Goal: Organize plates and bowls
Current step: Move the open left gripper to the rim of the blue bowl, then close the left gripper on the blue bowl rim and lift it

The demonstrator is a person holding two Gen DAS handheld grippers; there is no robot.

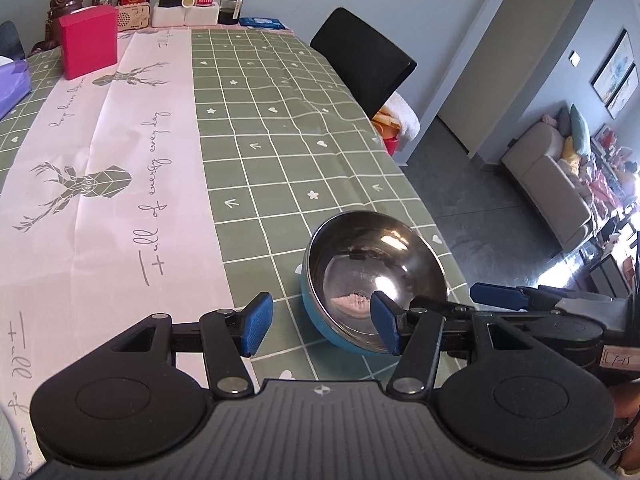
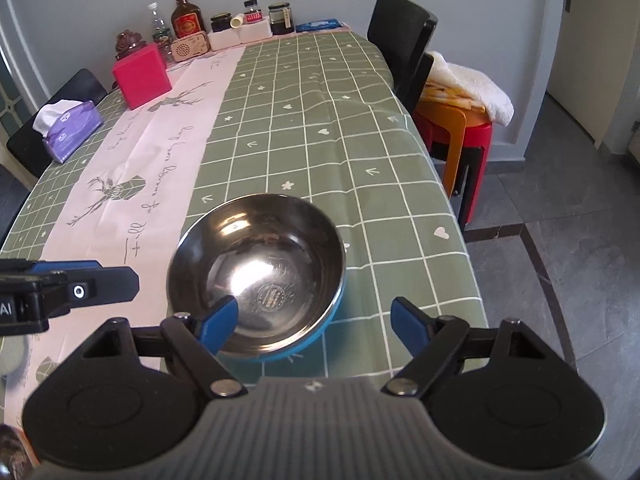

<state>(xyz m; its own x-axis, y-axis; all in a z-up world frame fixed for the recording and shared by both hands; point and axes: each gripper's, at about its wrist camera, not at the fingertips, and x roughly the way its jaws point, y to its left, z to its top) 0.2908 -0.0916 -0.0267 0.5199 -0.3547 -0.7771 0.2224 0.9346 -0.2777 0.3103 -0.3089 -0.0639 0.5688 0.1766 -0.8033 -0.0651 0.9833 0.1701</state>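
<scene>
A steel bowl with a blue outside [image 1: 376, 276] [image 2: 260, 272] stands upright on the green checked tablecloth, close to the table's right edge. My left gripper [image 1: 320, 326] is open just short of it. Its right pad [image 1: 386, 326] shows over the bowl's near rim and its left pad [image 1: 256, 328] is off to the bowl's left. My right gripper [image 2: 313, 328] is open too. Its left pad [image 2: 218, 328] overlaps the bowl's near rim and its right pad [image 2: 408, 330] stands clear on the right. Neither pair presses on the bowl. Each gripper shows in the other's view, the right gripper [image 1: 500, 296] and the left gripper [image 2: 80, 288].
A pink runner [image 1: 120, 168] crosses the table. At the far end stand a red box [image 2: 140, 76], a purple tissue pack [image 2: 70, 126], and bottles and jars [image 2: 188, 20]. A black chair [image 2: 404, 36] and stacked stools with a towel [image 2: 464, 120] flank the right edge.
</scene>
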